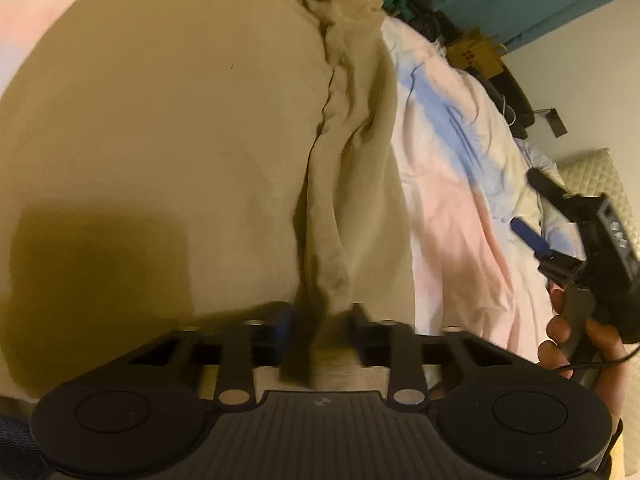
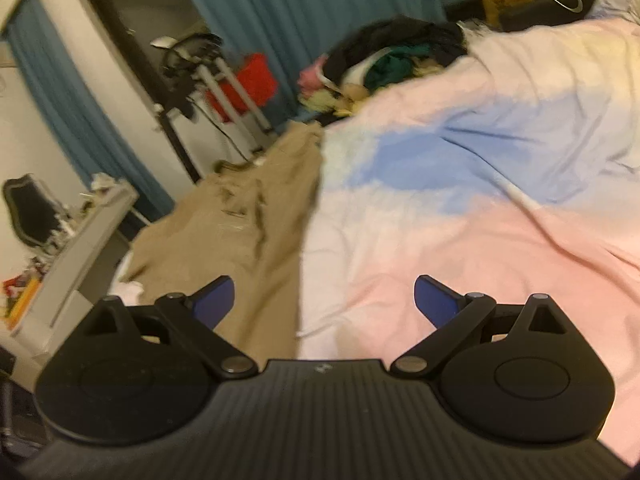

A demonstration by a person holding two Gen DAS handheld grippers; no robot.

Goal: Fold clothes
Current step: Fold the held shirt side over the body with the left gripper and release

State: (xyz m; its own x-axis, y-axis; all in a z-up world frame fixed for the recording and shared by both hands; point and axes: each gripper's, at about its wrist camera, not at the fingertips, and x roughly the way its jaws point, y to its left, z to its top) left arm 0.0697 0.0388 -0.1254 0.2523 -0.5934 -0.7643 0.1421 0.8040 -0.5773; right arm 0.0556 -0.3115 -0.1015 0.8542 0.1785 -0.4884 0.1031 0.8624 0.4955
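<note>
While its two fingers pinch in on a bunched fold of cloth, the left gripper (image 1: 320,320) holds the edge of the khaki garment (image 1: 168,128) right at its tips; from that clamped ridge the fabric runs away in a long crease, and to the left of it the garment lies broad and fairly smooth over the bedspread (image 1: 452,200), a pastel cover of pink, blue and pale yellow; motion blur softens the fingertips, so the exact seat of the pinch is hard to read. Out at the right edge of the left wrist view the right gripper (image 1: 536,216) hangs over the bedspread, gripped by a hand (image 1: 576,340); in its own view the right gripper (image 2: 324,300) stands with fingers spread wide and nothing between them, above the line where the garment's edge meets the pink cover. Beyond, a heap of dark and coloured clothes (image 2: 396,52) sits at the bed's far end, before a teal curtain (image 2: 304,4).
</note>
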